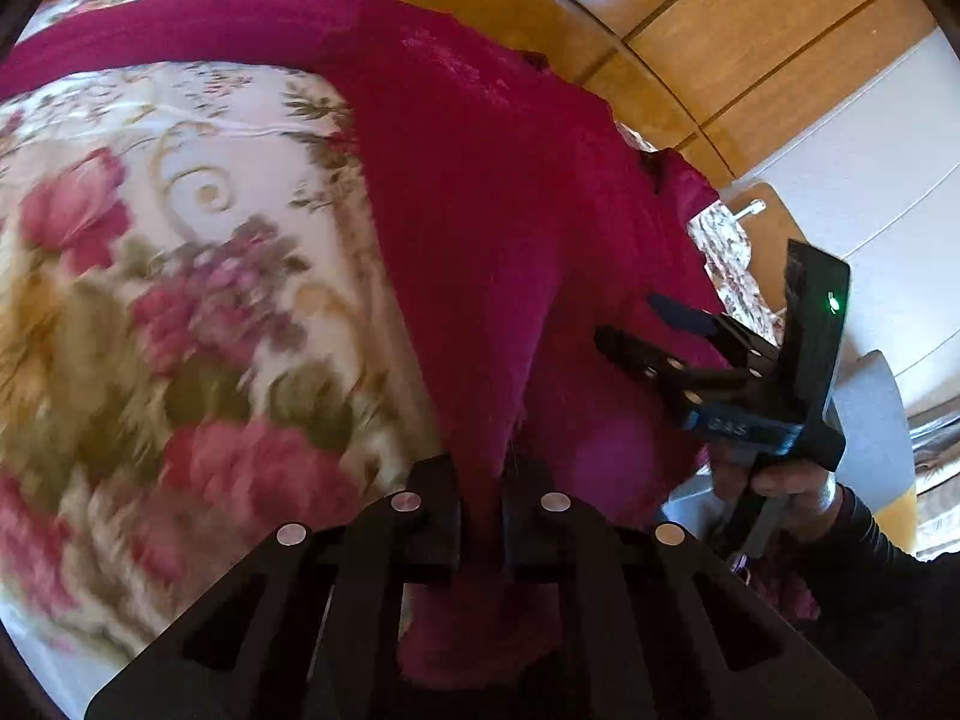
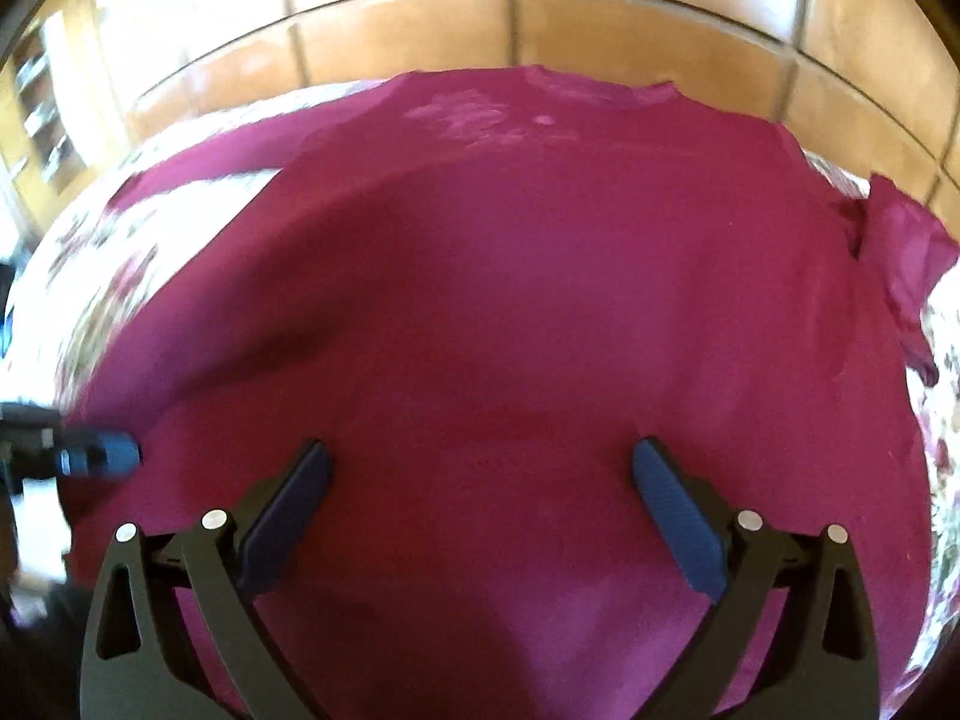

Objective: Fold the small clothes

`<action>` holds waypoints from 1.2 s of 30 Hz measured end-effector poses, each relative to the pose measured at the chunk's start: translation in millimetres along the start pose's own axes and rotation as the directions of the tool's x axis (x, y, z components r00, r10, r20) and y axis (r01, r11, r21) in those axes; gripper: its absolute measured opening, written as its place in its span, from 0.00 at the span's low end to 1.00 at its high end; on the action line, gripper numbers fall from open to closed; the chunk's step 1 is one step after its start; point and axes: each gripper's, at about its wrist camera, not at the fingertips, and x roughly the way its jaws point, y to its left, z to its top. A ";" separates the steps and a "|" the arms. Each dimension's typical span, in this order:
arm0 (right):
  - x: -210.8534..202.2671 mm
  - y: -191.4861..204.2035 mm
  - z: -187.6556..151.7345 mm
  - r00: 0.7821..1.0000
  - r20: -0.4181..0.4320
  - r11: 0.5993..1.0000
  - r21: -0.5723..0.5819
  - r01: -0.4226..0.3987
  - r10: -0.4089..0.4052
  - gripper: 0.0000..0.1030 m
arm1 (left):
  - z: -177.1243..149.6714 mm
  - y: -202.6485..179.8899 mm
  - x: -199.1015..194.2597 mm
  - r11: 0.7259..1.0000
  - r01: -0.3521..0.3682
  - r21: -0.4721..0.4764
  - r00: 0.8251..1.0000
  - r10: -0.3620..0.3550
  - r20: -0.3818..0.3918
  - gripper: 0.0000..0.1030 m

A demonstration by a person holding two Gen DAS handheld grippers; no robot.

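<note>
The magenta garment (image 2: 510, 312) lies spread over a floral cloth (image 1: 180, 276) that covers the surface under it, and it serves as the landmark here. In the right wrist view it fills nearly the whole frame, fairly flat, with one crumpled part (image 2: 900, 264) bunched at its far right edge and a long strip reaching out at its far left. Pale marks show near its far edge.

The left claw (image 1: 480, 504) is closed on a fold of the garment: the cloth rises from the floral cover in a taut ridge and narrows to a point pinched between the two black fingers. More of the garment hangs bunched below the fingers.

The right claw (image 2: 480, 510) stands wide open over the near part of the garment, its blue pads (image 2: 678, 522) well apart, with nothing between them but the flat cloth below. I cannot tell whether the pads touch the cloth.

The left wrist view alone shows the right claw from outside (image 1: 666, 330), at the garment's right edge, with a green light on its body and a hand (image 1: 774, 480) in a dark sleeve gripping its handle. The right wrist view alone shows the left claw's tip (image 2: 102, 453) as a blurred dark shape at the garment's left edge.

Beyond the garment's far edge is a brown tiled floor (image 2: 540, 18). No containers appear.
</note>
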 end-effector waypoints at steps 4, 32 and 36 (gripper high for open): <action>-27.1 -35.1 7.1 0.999 0.033 0.997 0.079 -0.005 0.003 0.56 | 5.4 12.2 -22.7 0.998 -0.033 -0.047 0.999 0.034 0.010 0.10; -125.7 -356.3 86.6 0.915 0.239 0.704 0.708 0.065 -0.325 0.12 | 95.9 -50.7 59.5 0.959 -0.263 0.105 0.965 0.260 0.044 0.22; -138.5 -427.2 106.2 0.889 0.207 0.595 0.799 0.088 -0.408 0.14 | 98.6 -49.4 66.3 0.959 -0.269 0.091 0.963 0.268 0.026 0.22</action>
